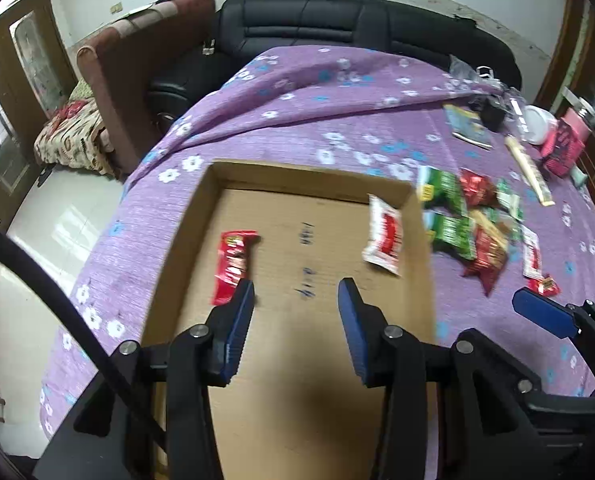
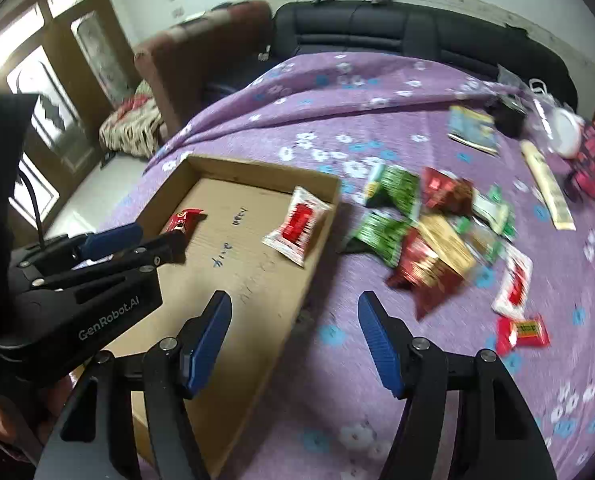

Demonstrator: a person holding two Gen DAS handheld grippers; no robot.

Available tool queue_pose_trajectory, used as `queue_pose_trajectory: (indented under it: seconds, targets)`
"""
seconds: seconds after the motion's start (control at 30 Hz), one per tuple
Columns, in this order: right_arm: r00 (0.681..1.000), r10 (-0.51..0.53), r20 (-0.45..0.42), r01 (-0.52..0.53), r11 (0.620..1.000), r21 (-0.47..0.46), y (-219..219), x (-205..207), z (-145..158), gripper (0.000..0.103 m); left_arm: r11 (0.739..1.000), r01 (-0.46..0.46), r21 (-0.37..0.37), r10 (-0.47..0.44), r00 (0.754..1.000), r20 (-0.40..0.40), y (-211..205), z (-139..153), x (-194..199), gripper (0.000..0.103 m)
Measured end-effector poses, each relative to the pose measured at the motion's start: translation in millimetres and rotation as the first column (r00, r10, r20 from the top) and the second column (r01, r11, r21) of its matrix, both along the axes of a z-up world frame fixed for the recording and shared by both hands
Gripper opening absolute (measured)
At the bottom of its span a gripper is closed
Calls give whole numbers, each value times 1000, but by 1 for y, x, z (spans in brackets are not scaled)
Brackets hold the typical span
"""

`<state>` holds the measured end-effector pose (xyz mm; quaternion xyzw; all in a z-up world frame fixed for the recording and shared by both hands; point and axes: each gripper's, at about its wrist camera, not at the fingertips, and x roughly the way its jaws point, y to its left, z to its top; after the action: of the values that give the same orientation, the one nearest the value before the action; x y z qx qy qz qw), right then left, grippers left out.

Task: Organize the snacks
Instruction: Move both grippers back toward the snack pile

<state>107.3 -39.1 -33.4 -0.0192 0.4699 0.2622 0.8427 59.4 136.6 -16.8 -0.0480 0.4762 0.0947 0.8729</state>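
A shallow cardboard box [image 1: 317, 178] [image 2: 257, 170] lies on the purple flowered cloth. Inside it are a red bar wrapper [image 1: 233, 264] [image 2: 183, 219] at the left and a white-and-red packet [image 1: 385, 234] [image 2: 297, 226] leaning by the right wall. My left gripper [image 1: 295, 294] is open and empty above the box floor. My right gripper [image 2: 295, 308] is open and empty over the box's right edge. A heap of green, red and tan snack packets [image 1: 469, 216] [image 2: 421, 224] lies right of the box. A small red packet [image 2: 521, 334] lies nearest the right gripper.
At the table's far right are a blue booklet [image 2: 473, 128], a long tan packet [image 2: 549, 184], a white bowl [image 2: 565, 132] and a pink box [image 2: 593, 160]. A black sofa [image 1: 337, 20] and a brown armchair [image 1: 145, 64] stand behind the table.
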Motion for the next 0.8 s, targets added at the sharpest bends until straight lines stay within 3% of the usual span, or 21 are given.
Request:
queue_pose_trajectory:
  seconds: [0.13, 0.27, 0.47, 0.63, 0.8]
  targets:
    - [997, -78, 13, 78, 997, -3, -43, -8, 1, 76, 999, 35, -18, -35, 999, -5, -27, 1, -4, 49]
    - [979, -204, 31, 205, 978, -42, -103, -6, -4, 80, 997, 75, -7, -75, 997, -3, -60, 2, -4, 68]
    - [928, -372, -19, 368, 923, -114, -184, 14, -32, 80, 989, 146, -34, -148, 988, -34, -109, -3, 8, 88]
    - [950, -312, 2, 310, 946, -98, -186, 27, -42, 80, 982, 189, -26, -191, 978, -83, -142, -18, 20, 92]
    - [989, -118, 90, 130, 981, -147, -164, 41, -47, 80, 981, 194, -27, -196, 971, -140, -157, -30, 29, 94]
